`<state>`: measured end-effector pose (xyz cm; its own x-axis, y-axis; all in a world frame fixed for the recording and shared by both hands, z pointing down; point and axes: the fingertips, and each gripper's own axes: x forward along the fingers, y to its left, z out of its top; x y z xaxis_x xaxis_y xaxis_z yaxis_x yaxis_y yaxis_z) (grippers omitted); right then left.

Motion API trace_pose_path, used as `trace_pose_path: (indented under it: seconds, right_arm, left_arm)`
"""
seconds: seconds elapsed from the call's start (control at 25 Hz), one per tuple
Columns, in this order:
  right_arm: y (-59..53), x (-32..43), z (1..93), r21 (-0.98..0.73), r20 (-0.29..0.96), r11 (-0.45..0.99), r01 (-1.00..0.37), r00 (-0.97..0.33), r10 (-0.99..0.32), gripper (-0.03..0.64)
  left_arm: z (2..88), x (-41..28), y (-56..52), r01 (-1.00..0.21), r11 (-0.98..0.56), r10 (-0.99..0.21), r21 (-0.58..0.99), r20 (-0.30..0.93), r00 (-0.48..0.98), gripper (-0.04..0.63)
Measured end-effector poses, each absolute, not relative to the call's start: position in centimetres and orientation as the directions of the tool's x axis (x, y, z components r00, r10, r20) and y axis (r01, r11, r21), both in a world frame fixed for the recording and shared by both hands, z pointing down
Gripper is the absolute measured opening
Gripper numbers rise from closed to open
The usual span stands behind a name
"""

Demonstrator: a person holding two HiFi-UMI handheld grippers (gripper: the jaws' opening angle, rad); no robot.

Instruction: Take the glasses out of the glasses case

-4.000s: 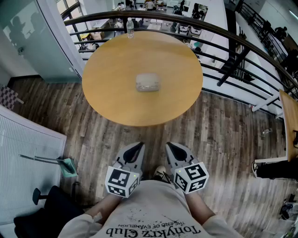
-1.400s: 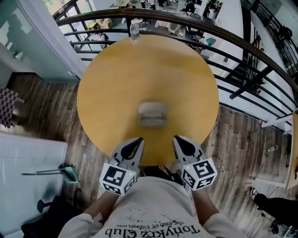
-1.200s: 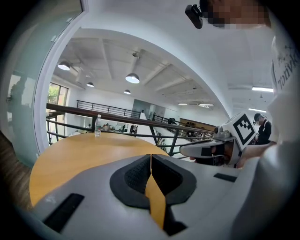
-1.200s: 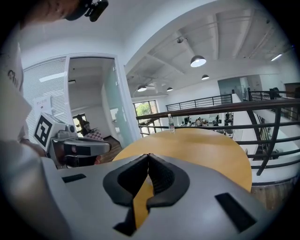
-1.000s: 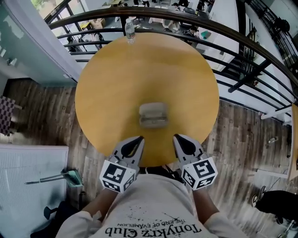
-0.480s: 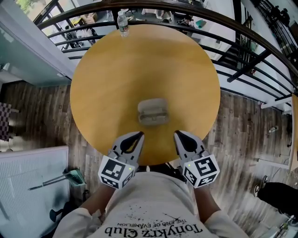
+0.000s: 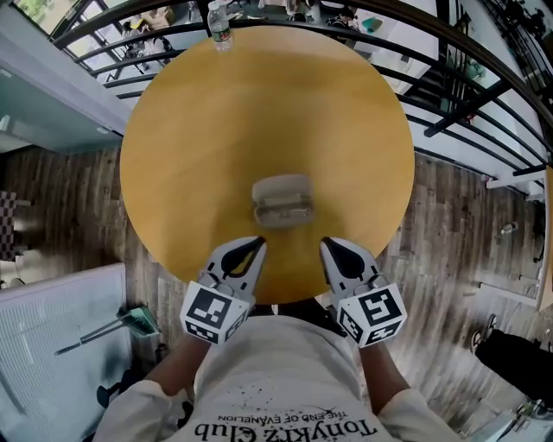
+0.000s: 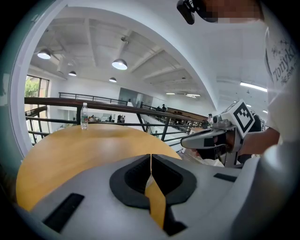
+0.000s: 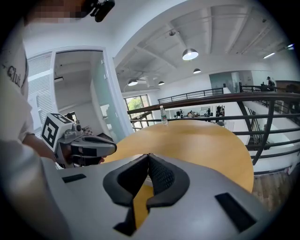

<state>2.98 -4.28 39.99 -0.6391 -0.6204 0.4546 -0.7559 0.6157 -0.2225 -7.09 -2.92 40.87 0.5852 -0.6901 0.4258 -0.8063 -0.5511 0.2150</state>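
Grey-beige rounded glasses case lies near the middle of the round yellow wooden counter, a bit toward the person's side. Lid looks down, so case reads as shut; no glasses visible anywhere.

Left gripper and right gripper hover over the counter's near edge, just short of the case, one to each side of it, neither touching it. Left gripper view shows its fingers pressed together with nothing between them. Right gripper view shows the same: fingers closed tip to tip, empty. The case is not visible in either gripper view.

Clear plastic water bottle stands at the counter's far edge, well apart from the case.

Judgement: task basically not begun. Left to do: reach the case, hold it, open the lid, lift the glasses out.
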Motion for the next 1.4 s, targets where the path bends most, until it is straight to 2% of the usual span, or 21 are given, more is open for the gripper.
trace_pose_path:
  seconds: [0.76, 1.0, 1.16, 1.4]
  right_arm:
    - [-7.3, 2.4, 44.2, -0.275, 0.496, 0.596, -0.754, -0.643, -0.584, 0.025]
    - [-8.2, 2.7, 45.1, -0.287, 0.508, 0.582, -0.761, -0.636, -0.581, 0.025]
    - [-8.7, 2.4, 45.7, -0.295, 0.513, 0.580, -0.760, -0.638, -0.574, 0.026]
    - [-9.1, 2.2, 46.1, -0.304, 0.521, 0.578, -0.757, -0.640, -0.565, 0.025]
  left_arm:
    - [46.0, -7.5, -7.3, -0.778, -0.608, -0.638, 0.161, 0.485, 0.598, 0.029]
    - [48.2, -7.3, -8.6, -0.735, -0.663, -0.576, 0.143, 0.529, 0.623, 0.029]
    - [50.3, -7.6, -9.0, -0.680, -0.731, -0.520, 0.058, 0.597, 0.610, 0.029]
    - [52.2, -7.8, -9.8, -0.642, -0.764, -0.461, 0.070, 0.637, 0.618, 0.029]
